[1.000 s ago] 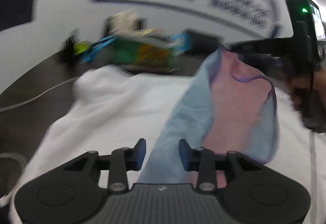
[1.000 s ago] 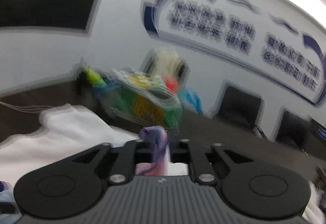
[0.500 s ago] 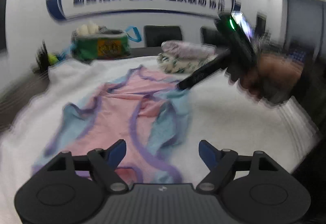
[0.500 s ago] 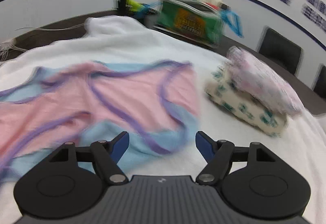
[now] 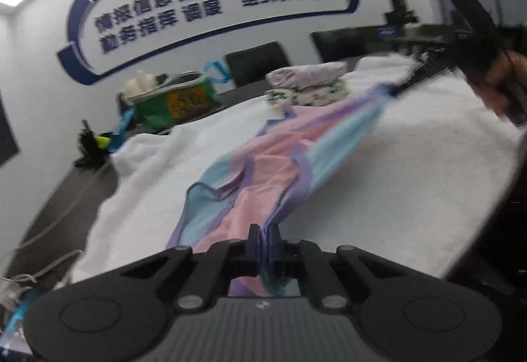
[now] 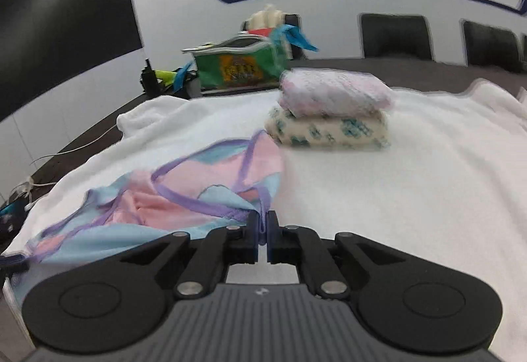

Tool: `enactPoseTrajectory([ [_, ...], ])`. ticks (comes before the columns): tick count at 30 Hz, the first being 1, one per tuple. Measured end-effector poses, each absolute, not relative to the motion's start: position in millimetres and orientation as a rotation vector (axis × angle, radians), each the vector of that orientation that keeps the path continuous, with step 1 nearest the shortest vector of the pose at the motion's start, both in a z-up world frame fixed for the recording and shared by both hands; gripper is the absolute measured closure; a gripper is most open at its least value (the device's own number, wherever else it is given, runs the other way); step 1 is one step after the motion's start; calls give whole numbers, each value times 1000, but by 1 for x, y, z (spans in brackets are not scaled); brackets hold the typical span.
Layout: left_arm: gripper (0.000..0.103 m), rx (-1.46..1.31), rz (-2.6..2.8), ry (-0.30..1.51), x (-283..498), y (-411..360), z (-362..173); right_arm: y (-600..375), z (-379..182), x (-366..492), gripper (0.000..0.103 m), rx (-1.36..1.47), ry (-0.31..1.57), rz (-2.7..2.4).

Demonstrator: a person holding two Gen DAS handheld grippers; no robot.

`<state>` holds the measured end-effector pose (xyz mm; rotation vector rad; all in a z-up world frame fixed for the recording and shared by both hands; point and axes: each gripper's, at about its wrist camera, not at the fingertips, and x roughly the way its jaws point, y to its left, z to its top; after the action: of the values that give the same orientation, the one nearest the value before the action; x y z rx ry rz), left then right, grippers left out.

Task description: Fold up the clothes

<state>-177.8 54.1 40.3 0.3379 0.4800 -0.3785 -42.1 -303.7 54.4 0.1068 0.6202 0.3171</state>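
Note:
A pink and light-blue garment with purple trim [image 5: 263, 164] lies stretched over the white towel [image 5: 411, 171] on the table. My left gripper [image 5: 263, 235] is shut on the garment's near edge. My right gripper [image 6: 262, 225] is shut on another purple-trimmed edge of the same garment [image 6: 184, 194]. In the left wrist view the right gripper [image 5: 408, 83] holds the far end, and the cloth runs taut between the two. The garment is partly lifted off the towel.
Two folded garments are stacked [image 6: 332, 111] on the towel behind the pink one; the stack also shows in the left wrist view [image 5: 306, 87]. A green bag [image 6: 237, 65] stands at the back on the dark table. Cables [image 5: 49, 230] lie at the left edge.
Half a second ago both grippers were open above the garment. Now both are shut on its edges and the cloth is pulled taut between them.

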Motion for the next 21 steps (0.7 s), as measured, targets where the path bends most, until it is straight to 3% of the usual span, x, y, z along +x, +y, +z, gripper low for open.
enactPoseTrajectory([
  [3, 93, 272, -518, 510, -193, 67, 37, -314, 33, -97, 100, 138, 688, 270],
  [4, 84, 222, -556, 498, -198, 71, 38, -319, 28, -110, 99, 170, 703, 267],
  [5, 60, 166, -590, 487, -202, 74, 40, -324, 22, -123, 97, 204, 718, 264],
  [6, 47, 93, -614, 482, -202, 75, 44, -330, 18, -130, 96, 233, 732, 255],
  [7, 31, 20, -629, 483, -196, 72, 46, -334, 15, -133, 91, 239, 734, 248],
  [10, 30, -124, -625, 535, -170, 47, 46, -341, 12, -123, 50, 251, 705, 199],
  [12, 33, -123, -533, 599, -150, 23, 40, -341, 9, -113, 48, 254, 694, 184],
  [14, 65, -101, -448, 658, -131, 2, 29, -337, 2, -104, 50, 251, 695, 220],
  [15, 74, -98, -437, 671, -127, -4, 24, -335, -3, -102, 56, 246, 689, 237],
  [16, 93, -100, -431, 684, -124, -7, 19, -329, -4, -99, 79, 223, 679, 240],
  [17, 102, -110, -435, 697, -123, -8, 15, -326, -4, -96, 98, 215, 683, 243],
  [21, 103, -169, -515, 685, -155, 10, 19, -320, 11, -110, 101, 194, 641, 274],
])
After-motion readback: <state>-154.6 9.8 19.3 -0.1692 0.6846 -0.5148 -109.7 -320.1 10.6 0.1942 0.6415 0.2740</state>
